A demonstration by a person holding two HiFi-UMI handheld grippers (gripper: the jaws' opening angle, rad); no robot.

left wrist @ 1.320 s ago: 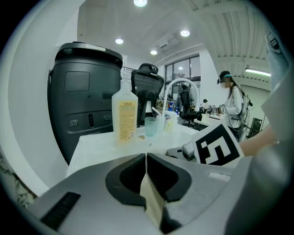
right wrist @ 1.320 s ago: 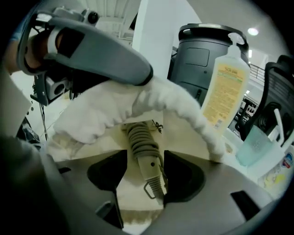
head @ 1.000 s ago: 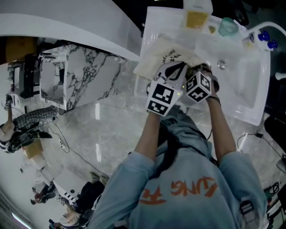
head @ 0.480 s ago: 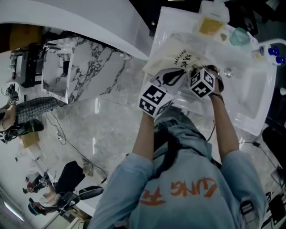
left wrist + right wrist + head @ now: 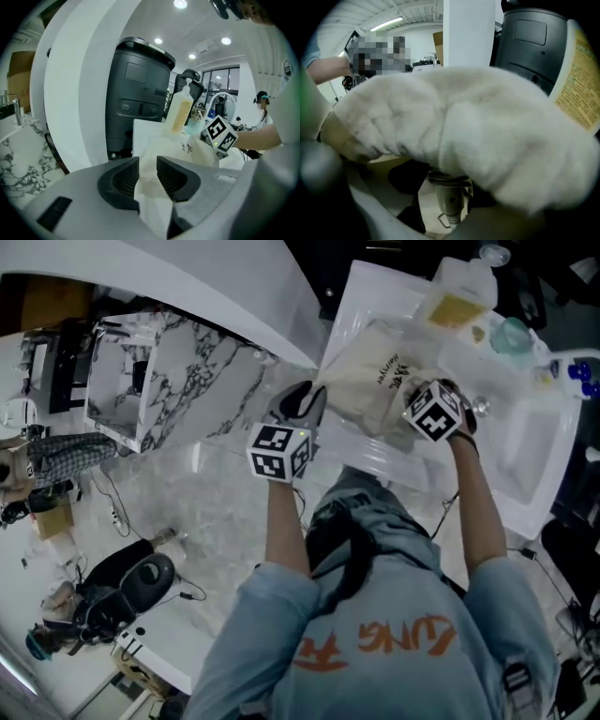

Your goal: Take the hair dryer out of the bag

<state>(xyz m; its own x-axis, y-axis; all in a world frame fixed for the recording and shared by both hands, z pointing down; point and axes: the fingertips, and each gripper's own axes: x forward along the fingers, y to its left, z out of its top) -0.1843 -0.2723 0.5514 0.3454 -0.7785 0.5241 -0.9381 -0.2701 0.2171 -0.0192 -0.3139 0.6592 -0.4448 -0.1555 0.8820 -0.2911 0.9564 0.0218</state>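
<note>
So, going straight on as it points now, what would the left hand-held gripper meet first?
Most likely the cloth bag: its fabric lies between the jaws of the left hand-held gripper, which have just been opening.

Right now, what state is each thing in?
Cloth bag: on the sink counter, mouth open.
Hair dryer: inside the bag, only its handle end visible.
Left hand-held gripper: jaws just opened, bag cloth between them.
Right hand-held gripper: inside the bag, jaws either side of the hair dryer, grip unclear.
</note>
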